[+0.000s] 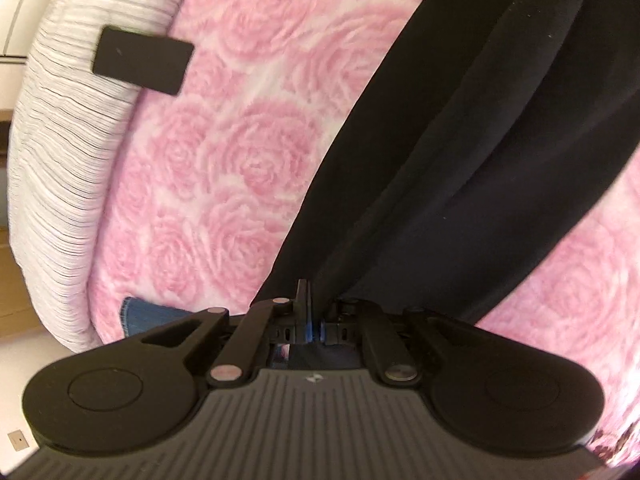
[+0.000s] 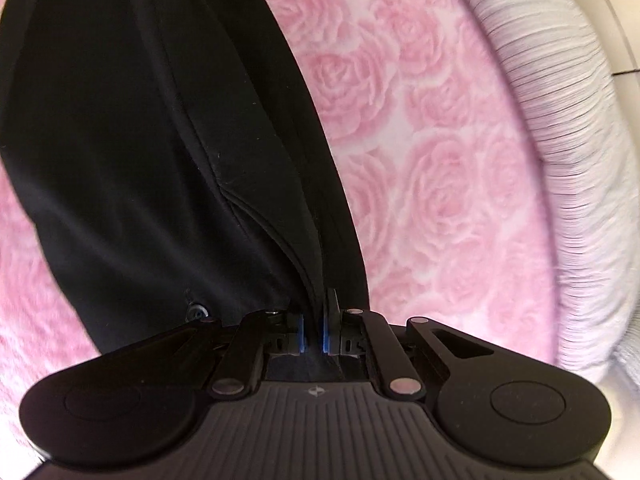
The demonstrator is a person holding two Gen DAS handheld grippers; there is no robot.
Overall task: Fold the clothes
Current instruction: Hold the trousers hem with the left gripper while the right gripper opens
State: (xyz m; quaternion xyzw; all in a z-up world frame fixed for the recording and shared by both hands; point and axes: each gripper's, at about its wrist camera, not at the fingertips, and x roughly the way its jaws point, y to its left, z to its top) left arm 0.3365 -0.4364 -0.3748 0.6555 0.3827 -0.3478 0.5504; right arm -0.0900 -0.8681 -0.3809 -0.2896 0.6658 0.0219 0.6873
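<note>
Left wrist view: left gripper [image 1: 313,312] had its jaws drawn nearly together w/ black cloth between them, pinching an edge of the black garment [image 1: 460,140]. Garment ran up and away from the gripper in a long band w/ lengthwise folds, stretched over the pink rose-pattern blanket [image 1: 240,152]. Blanket served as landmark for all else. At blanket's far-left border lay a white ribbed cover [image 1: 60,140], wrapping round the edge. Small black rectangular item [image 1: 142,60] sat across the line where blanket met ribbed cover, touching both. Scrap of blue denim [image 1: 152,316] showed at blanket's near edge, just beside the gripper body, mostly hidden; could not tell what garment it was. Pale floor and a wood-toned surface showed beyond the ribbed cover, blurred.

Right wrist view: right gripper [image 2: 312,324] had blue pads [image 2: 325,334] close together w/ a narrow gap, a seamed fold of the black garment [image 2: 140,140] running down into that gap; it was clamped on the cloth. Garment covered the left part of the blanket [image 2: 432,152] in this view, w/ stitched seam visible and one dark button [image 2: 197,311] near the gripper. Ribbed cover [image 2: 568,128] bordered blanket's right side here. Blanket edges motion-blurred in both views.
</note>
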